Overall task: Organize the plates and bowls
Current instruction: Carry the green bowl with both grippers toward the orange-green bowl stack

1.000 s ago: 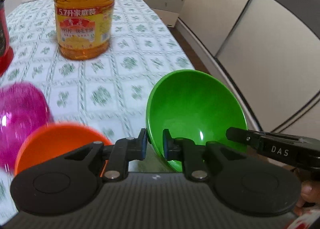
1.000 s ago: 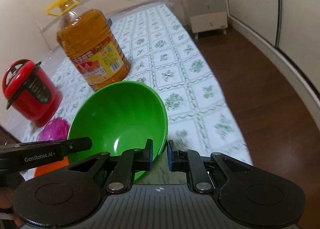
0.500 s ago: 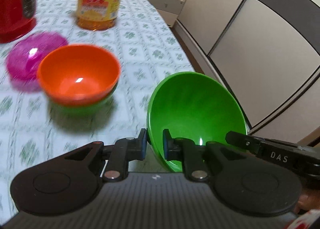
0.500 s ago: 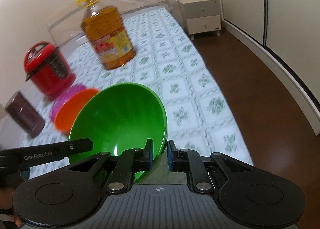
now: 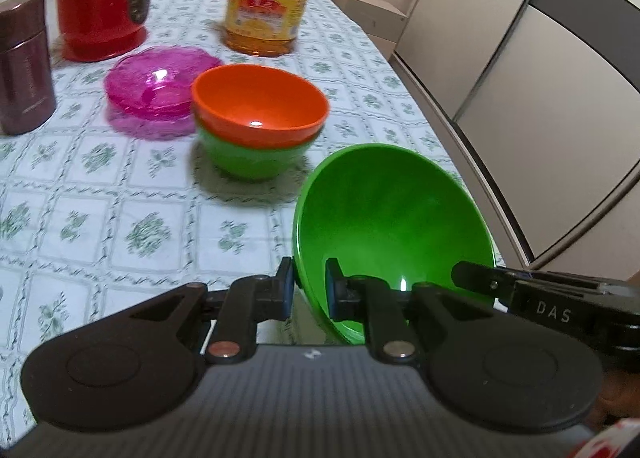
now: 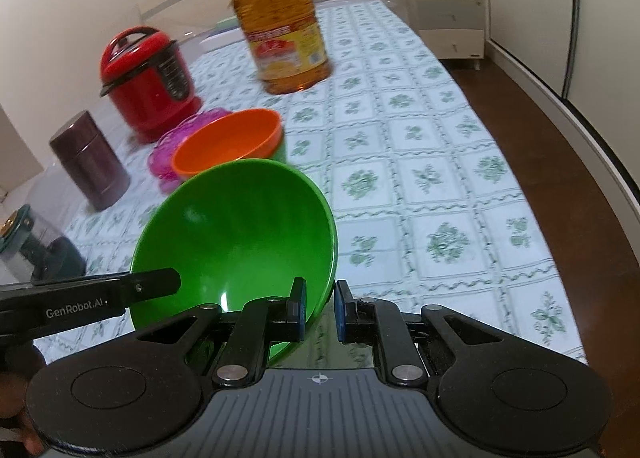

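Green bowl (image 5: 392,226) tilted, rim pinched between both hand-held grippers' fingers.

Home dining room: patterned tablecloth (image 5: 120,194), cooking-oil jug (image 6: 282,28), red pressure cooker (image 6: 148,76), wardrobe doors (image 5: 520,70).

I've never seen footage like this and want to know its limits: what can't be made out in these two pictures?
- Lower green bowl, both views: the orange bowl nested in it hides its inside.
- Pink dish, right view: mostly behind the orange bowl.
- Oil bottle, left view: top cut off by the frame edge.
- Held green bowl: its underside faces away in both views.
- Dark jar, right view: blurred and cut off at the left edge.
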A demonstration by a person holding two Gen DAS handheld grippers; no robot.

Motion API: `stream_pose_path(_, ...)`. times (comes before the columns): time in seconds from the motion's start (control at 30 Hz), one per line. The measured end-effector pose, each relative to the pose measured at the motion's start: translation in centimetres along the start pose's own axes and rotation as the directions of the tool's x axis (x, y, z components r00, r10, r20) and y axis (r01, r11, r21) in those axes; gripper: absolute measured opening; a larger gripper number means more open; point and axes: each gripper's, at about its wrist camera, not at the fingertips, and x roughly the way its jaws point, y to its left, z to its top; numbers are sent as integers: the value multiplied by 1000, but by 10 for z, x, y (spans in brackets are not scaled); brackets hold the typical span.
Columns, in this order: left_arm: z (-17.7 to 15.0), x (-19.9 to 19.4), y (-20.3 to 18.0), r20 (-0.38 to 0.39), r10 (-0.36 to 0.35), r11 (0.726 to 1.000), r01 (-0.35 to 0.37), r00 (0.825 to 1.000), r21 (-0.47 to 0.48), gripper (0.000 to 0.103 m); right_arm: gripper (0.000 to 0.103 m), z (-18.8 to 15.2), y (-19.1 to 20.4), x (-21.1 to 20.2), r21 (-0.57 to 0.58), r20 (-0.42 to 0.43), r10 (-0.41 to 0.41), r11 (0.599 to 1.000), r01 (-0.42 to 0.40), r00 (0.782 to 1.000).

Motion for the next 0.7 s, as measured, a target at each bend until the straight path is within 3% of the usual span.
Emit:
stream_pose_path(0.47,-10,-13,20,14,12,999,-12,1000,-33,14,14,-3,21,6,-40,-3,11,999,-11,1000)
stream_pose_path(0.7,5,-18,25,41,9,999,-7,999,-54,14,14,11,28,7,-59,8,26,998,-26,1000)
